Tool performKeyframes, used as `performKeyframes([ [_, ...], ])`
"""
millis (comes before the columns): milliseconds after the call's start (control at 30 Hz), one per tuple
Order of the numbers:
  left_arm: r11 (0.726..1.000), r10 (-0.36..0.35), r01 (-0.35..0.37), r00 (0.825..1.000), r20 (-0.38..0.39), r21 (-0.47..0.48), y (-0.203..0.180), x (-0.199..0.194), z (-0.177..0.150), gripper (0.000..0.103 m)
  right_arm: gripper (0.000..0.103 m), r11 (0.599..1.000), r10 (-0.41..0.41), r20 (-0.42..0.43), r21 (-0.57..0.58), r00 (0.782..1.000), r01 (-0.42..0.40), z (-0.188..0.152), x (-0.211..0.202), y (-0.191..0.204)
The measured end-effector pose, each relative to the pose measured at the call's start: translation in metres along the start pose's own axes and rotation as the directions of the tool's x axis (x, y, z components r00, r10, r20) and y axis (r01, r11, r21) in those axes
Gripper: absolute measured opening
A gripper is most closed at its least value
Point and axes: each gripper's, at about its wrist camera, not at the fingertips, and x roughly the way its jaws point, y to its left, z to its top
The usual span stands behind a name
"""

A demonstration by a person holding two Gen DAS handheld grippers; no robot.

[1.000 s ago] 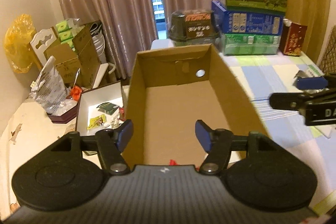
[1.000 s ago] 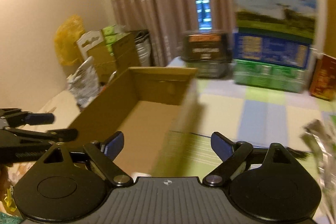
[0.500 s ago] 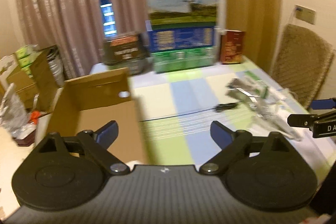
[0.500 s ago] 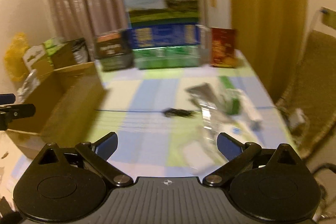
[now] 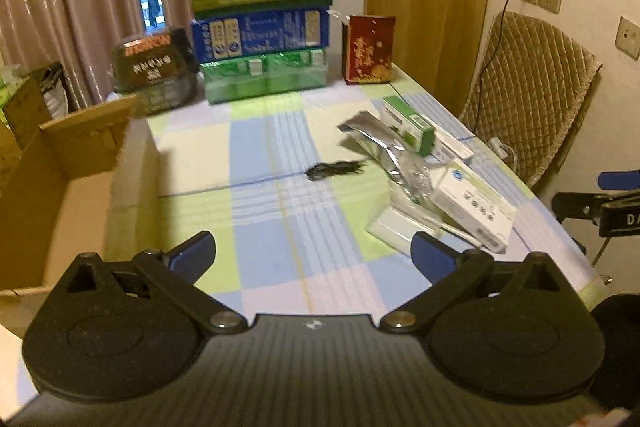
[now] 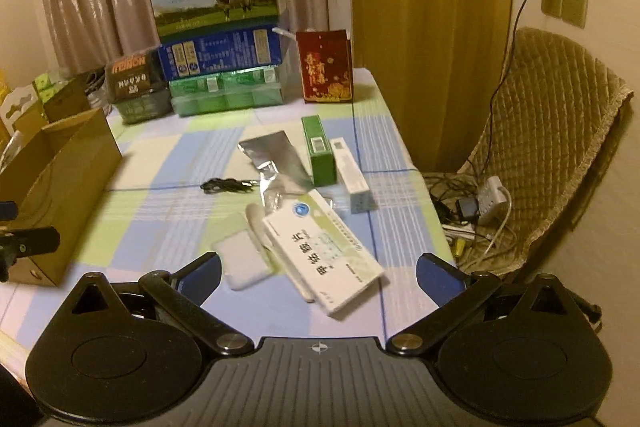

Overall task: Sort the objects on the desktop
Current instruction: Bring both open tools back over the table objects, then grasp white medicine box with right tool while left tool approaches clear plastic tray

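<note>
While the left gripper (image 5: 313,254) hangs above the near edge of the checked tablecloth (image 5: 280,163), its blue-tipped fingers (image 5: 192,255) stand wide apart with nothing between them. In this left wrist view an open cardboard box (image 5: 60,187) sits at the left edge of the table, and a small black tangle of cord (image 5: 334,169) lies near the middle of the cloth. To the right of the cord lies a loose pile — a crumpled silver foil pouch (image 5: 376,139), a green carton (image 5: 408,125) and a white medicine box (image 5: 472,205) resting partly on flat white packets. Stacked milk cartons (image 5: 260,7) and a red box (image 5: 368,49) stand along the far edge. The right gripper's tip (image 5: 600,203) shows at the right border, beside a quilted chair (image 5: 532,91).

From the right wrist view, the right gripper (image 6: 318,277) is also spread wide and empty, hovering over the near side of the pile. The white medicine box (image 6: 324,247) lies just ahead between its fingers, overlapping a white spoon (image 6: 258,227), with a small white pad (image 6: 240,259) just beside it. Beyond lie the foil pouch (image 6: 272,159), the green carton (image 6: 318,151) and a long white box (image 6: 352,175) — the last two side by side. The cord (image 6: 224,185) is left of the pouch, the cardboard box (image 6: 60,179) further left, well apart from the pile
</note>
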Motion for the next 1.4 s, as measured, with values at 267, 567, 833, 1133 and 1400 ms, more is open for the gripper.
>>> performKeyframes([
  [267,1.000,0.006,-0.006,0.998,-0.067,0.004,-0.028,0.030,-0.001,0.102,0.101,0.989,0.035,-0.099,-0.137,0.994,-0.049,0.008,0.031,-0.010],
  [567,1.000,-0.011,0.011,0.994,-0.113,0.003,-0.051,0.071,0.002,0.102,0.101,0.954,0.050,-0.205,-0.281,0.978,-0.108,0.004,0.078,-0.025],
  [833,1.000,-0.031,0.031,0.987,-0.157,-0.004,-0.063,0.108,0.003,0.102,0.101,0.927,0.089,-0.235,-0.336,0.968,-0.167,0.008,0.109,-0.025],
  [1133,0.998,-0.050,0.044,0.982,-0.182,-0.036,-0.063,0.138,0.004,0.102,0.100,0.905,0.124,-0.282,-0.362,0.951,-0.225,0.013,0.144,-0.024],
  [1400,0.997,-0.070,0.062,0.977,-0.202,-0.048,-0.063,0.156,0.003,0.102,0.093,0.888,0.135,-0.308,-0.384,0.942,-0.253,0.013,0.164,-0.019],
])
